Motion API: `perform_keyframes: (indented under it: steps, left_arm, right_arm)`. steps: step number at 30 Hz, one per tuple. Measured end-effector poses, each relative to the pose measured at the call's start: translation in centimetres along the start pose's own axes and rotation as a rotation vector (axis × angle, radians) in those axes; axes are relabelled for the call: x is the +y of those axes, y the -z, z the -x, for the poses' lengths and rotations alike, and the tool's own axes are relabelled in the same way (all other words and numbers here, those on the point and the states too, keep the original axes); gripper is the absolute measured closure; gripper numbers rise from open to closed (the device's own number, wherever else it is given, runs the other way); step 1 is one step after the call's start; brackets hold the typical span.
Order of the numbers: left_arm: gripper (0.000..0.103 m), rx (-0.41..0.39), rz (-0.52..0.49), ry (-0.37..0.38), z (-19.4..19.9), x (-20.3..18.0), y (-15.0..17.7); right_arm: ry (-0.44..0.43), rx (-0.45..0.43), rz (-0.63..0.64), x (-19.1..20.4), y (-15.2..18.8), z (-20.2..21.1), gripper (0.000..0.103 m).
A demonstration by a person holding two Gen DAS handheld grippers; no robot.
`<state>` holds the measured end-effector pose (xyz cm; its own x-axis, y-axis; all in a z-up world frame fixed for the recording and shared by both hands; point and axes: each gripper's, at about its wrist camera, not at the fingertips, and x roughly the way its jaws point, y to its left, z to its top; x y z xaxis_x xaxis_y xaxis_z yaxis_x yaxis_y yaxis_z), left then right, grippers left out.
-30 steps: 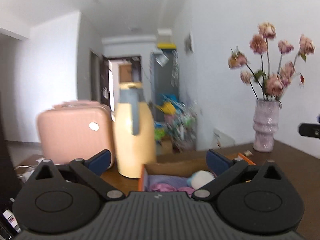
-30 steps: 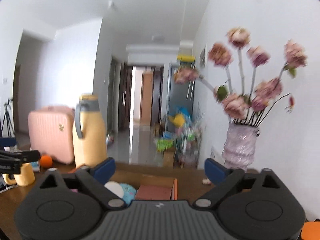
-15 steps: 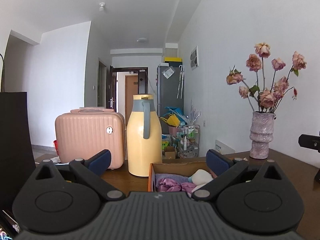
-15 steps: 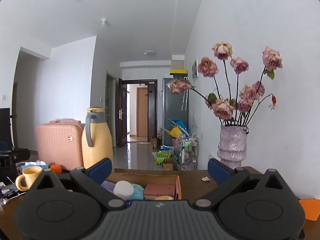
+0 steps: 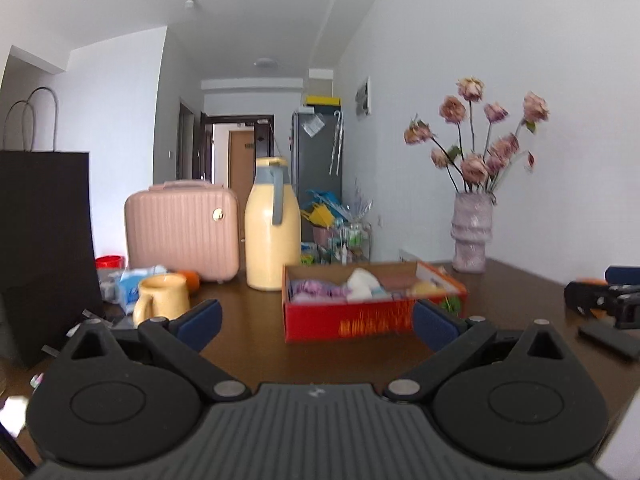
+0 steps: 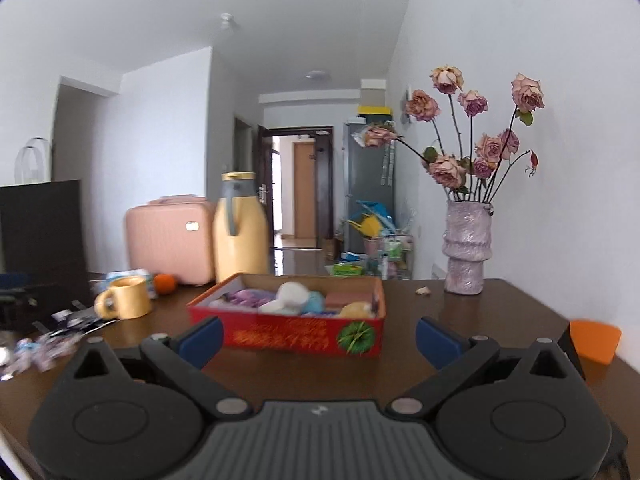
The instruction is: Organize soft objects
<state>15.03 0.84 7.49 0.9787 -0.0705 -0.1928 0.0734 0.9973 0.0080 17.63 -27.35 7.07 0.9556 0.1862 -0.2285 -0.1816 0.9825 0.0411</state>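
A red cardboard box (image 5: 352,318) stands on the dark wooden table and holds several soft objects: purple fabric (image 5: 316,292), a white plush (image 5: 362,282), a blue one (image 6: 314,302) and a yellow one (image 6: 356,309). The box also shows in the right wrist view (image 6: 296,336). My left gripper (image 5: 316,322) is open and empty, a short way in front of the box. My right gripper (image 6: 318,338) is open and empty, also in front of the box. The right gripper's tip shows at the right edge of the left wrist view (image 5: 600,296).
A yellow mug (image 5: 162,298), an orange fruit (image 6: 165,283), a yellow thermos jug (image 5: 272,228) and a pink case (image 5: 182,230) stand behind and left of the box. A black paper bag (image 5: 44,248) is at far left. A vase of dried roses (image 6: 466,248) is at back right. An orange item (image 6: 594,340) lies at right.
Both grippers have drawn back and risen from the box, so its red front and more of the table now show. Both stay open and empty.
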Motion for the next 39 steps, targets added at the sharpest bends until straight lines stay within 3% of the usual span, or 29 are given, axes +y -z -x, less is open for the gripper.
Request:
perform_keyframes:
  steps: [7,10,14,20,39]
  left_arm:
    - [0.0,-0.049,-0.04,-0.07,8.5,1.2,3.8]
    - [0.0,-0.037,0.037,-0.097,11.3,2.2,4.6]
    - [0.0,-0.012,0.085,-0.092,13.3,2.5,4.8]
    - [0.0,-0.003,0.053,-0.093,13.4,1.9,5.1]
    - [0.0,0.017,0.005,-0.083,13.1,1.1,5.4]
  right_arm:
    - [0.009,0.083,0.039,2.8,4.6,7.8,0.0]
    - [0.058,0.066,0.103,4.4,5.6,11.5,0.0]
    - [0.046,0.049,0.066,5.1,6.7,14.3,0.0]
    - [0.024,0.052,-0.022,4.3,6.6,14.1,0.0]
    - [-0.01,0.053,-0.033,4.6,7.6,13.2,0.0]
